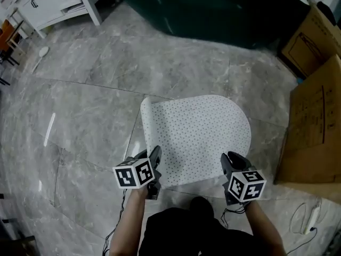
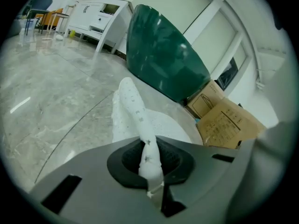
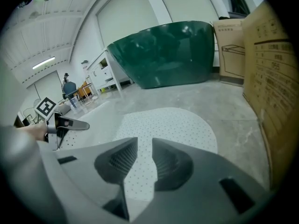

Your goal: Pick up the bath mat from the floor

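A white dotted bath mat (image 1: 200, 132) lies on the grey marble floor (image 1: 90, 95), its far end rounded. My left gripper (image 1: 155, 152) is at the mat's near left corner, shut on the edge. In the left gripper view the mat (image 2: 133, 101) rises as a pinched ridge between the left gripper's (image 2: 149, 157) pads. My right gripper (image 1: 230, 159) is over the near right corner. In the right gripper view the right gripper's (image 3: 145, 157) jaws stand a narrow gap apart, and the flat mat (image 3: 163, 125) shows through it. The left gripper (image 3: 65, 124) shows there at the left.
A dark green tub (image 1: 213, 9) stands beyond the mat. Cardboard boxes (image 1: 314, 121) lean close on the right. A white cabinet (image 1: 53, 1) is at the far left. A white cable and plug (image 1: 311, 217) lie on the floor at the near right.
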Available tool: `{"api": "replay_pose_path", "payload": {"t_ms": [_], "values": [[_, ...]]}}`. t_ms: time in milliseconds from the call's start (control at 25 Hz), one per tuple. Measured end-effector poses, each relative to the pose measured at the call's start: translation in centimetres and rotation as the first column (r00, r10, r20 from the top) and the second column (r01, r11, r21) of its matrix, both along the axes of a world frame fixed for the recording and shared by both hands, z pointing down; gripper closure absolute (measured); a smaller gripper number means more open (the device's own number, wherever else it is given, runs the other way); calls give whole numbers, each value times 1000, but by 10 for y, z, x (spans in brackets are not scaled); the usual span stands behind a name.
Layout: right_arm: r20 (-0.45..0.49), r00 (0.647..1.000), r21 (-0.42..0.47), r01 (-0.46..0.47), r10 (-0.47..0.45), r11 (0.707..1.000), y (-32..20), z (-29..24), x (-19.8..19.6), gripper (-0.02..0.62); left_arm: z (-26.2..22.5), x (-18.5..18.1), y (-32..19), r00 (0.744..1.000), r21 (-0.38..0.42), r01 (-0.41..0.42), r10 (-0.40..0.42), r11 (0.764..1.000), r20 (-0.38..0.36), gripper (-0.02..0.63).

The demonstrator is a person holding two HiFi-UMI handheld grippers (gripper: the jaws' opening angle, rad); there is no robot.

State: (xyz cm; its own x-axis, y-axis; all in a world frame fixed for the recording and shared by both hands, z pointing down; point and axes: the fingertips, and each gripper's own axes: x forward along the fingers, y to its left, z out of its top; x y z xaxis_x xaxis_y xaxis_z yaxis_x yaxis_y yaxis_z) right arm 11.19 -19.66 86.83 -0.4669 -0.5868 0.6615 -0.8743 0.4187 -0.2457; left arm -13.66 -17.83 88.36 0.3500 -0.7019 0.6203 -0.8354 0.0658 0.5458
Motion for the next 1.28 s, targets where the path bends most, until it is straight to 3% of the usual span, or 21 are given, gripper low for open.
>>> {"api": "replay_pose_path", "payload": {"t_ms": [280, 720, 1000, 1280], "values": [[-17, 996, -1, -84, 84, 996, -9, 4, 51, 514, -10, 47, -23, 997, 24, -59, 60, 998, -41, 586], [-111, 966, 2, -236, 234, 972, -61, 32, 137, 512, -7, 95, -59, 988, 24, -150, 151, 988, -15, 584], [-185, 970, -61, -172, 159, 983, -101, 59, 150, 484, -3, 106, -69, 981, 13, -194, 194, 981, 1, 584], [-225, 967, -160, -158, 120, 974, -121, 94, 151, 366, 1, 109, -77, 979, 23, -202, 203, 979, -35, 584]]}}
